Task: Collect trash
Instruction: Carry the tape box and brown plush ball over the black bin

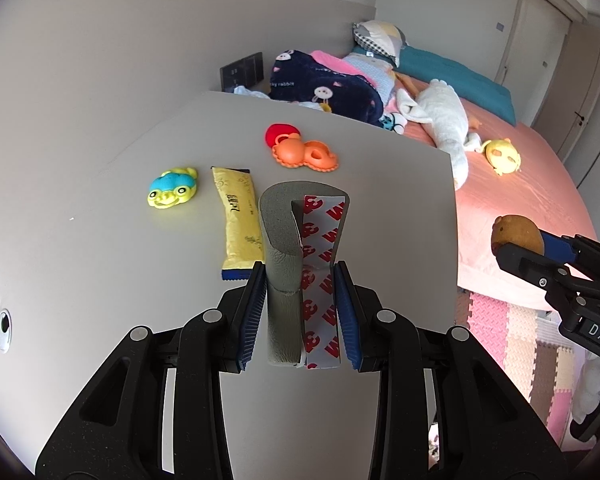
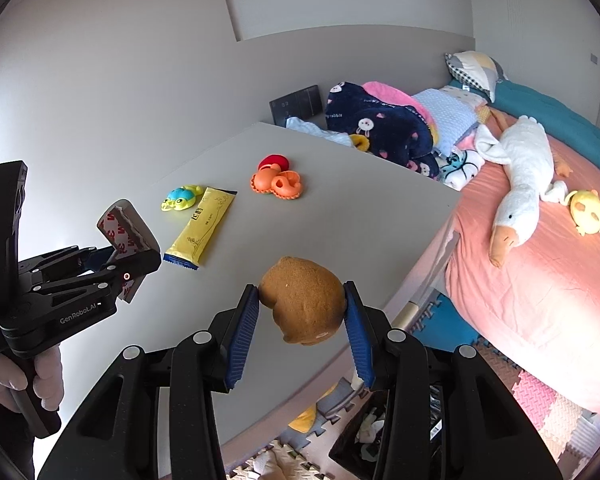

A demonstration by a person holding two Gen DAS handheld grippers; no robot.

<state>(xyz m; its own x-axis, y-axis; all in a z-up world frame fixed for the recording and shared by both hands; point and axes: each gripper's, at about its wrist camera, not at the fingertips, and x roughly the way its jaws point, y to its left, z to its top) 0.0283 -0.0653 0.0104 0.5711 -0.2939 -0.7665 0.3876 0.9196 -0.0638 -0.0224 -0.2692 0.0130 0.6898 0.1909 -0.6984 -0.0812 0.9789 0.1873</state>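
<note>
My left gripper point(image 1: 300, 276) is shut on a grey foam strip with red-and-white adhesive backing point(image 1: 284, 240) and holds it above the grey table point(image 1: 100, 240). The strip also shows in the right wrist view point(image 2: 126, 224), held by the left gripper point(image 2: 136, 264). My right gripper point(image 2: 302, 300) is shut on a brown round bread-like lump point(image 2: 304, 300) over the table's front right edge; the lump shows in the left wrist view point(image 1: 516, 234) too. A yellow snack wrapper point(image 1: 238, 220) point(image 2: 202, 228) lies on the table.
On the table lie a blue-yellow toy point(image 1: 172, 192) and orange-red toys point(image 1: 300, 148). A bed with a pink sheet point(image 2: 540, 300), blankets and plush toys stands to the right. A dark bin point(image 2: 364, 436) sits on foam floor mats below the table edge.
</note>
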